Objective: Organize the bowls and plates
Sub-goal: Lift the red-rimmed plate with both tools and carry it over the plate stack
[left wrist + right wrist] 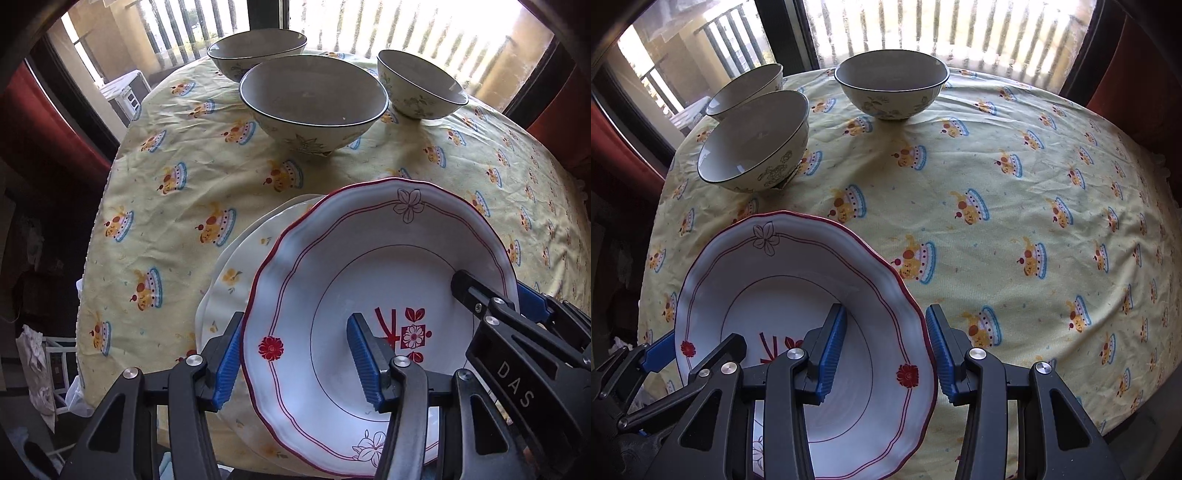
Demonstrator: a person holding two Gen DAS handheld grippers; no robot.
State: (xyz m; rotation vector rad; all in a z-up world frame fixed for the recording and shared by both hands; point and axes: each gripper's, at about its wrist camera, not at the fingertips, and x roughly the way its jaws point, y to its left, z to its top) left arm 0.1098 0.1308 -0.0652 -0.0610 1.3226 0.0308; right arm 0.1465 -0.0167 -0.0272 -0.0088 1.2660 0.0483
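Red-trimmed white plate (369, 280) is pinched from both sides: my left claw (291, 363) is clamped on its left rim, my right claw (886, 354) on the right rim, one finger inside the plate and one outside each. It sits over a pale yellow-flower plate (229, 280) at the near edge of the bench (1034, 184). Three bowls at the far side: a big one (314, 99), another (255, 51) just behind it, a small one (421, 86) apart.
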